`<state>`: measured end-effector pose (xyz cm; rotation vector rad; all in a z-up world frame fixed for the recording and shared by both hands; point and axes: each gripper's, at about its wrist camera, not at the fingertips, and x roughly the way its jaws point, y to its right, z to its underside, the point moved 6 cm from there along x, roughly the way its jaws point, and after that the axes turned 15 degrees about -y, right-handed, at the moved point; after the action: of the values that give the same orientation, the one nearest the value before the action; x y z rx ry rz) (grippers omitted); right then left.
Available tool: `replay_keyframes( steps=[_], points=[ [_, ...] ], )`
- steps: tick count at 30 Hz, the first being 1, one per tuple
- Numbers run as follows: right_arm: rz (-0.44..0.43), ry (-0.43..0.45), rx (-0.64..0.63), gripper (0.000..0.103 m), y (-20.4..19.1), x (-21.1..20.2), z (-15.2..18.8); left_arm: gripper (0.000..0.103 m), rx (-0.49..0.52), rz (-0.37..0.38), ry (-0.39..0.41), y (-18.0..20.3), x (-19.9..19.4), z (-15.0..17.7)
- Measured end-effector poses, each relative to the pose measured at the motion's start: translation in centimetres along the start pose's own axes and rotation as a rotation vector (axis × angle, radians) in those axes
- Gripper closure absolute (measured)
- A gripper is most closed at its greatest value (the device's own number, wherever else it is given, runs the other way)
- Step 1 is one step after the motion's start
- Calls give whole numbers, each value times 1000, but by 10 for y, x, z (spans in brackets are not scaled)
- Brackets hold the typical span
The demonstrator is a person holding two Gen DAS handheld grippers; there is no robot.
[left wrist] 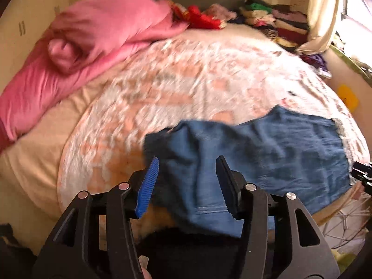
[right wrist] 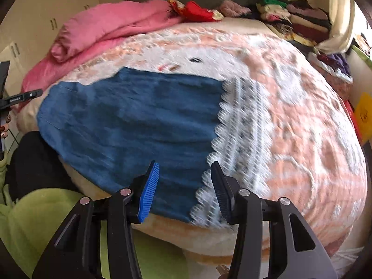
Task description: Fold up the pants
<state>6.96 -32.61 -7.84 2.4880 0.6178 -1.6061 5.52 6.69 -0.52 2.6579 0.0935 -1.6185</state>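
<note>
The blue pants with a white lace hem lie spread flat on the bed's patterned blanket, near its front edge. In the left wrist view the pants lie ahead and to the right, one end bunched and hanging over the bed edge. My left gripper is open, its fingers either side of that bunched end without gripping it. My right gripper is open and empty, hovering over the lace hem corner at the front edge. The right gripper's tip shows at the left view's right edge.
A pink quilt lies at the bed's far left. Stacked folded clothes and red items sit at the headboard. A curtain hangs far right. Green fabric and dark fabric are below the bed edge.
</note>
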Motion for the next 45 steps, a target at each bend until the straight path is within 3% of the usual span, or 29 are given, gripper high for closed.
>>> replay_keyframes(
  steps=[3,10,13,16,21,25,30,35,40,45],
  points=[
    [-28,3,-30,58,-13,5,-11,57,80,46,-4,34,-1,-9],
    [-65,-31,-76,58,-32,24,-24,51,259,156,-150,117,51,-22],
    [-47,-78,-60,58,-29,37,-22,51,282,146,-199,131,76,-21],
    [-55,-107,-21,58,-20,48,-17,49,296,86,-233,133,99,-15],
    [-57,-56,-9,58,-13,28,-27,45,279,117,-243,128,105,-11],
    [-27,42,93,58,29,0,-53,45,280,136,-198,128,88,-15],
    [35,56,199,58,89,-2,-82,45,302,152,-143,138,69,-29],
    [-42,13,264,58,123,28,-101,45,315,130,-145,146,78,-51],
    [-118,-42,293,58,131,57,-106,45,302,147,-180,148,101,-80],
    [-182,-30,295,60,131,68,-102,40,283,193,-246,155,134,-96]
  ],
)
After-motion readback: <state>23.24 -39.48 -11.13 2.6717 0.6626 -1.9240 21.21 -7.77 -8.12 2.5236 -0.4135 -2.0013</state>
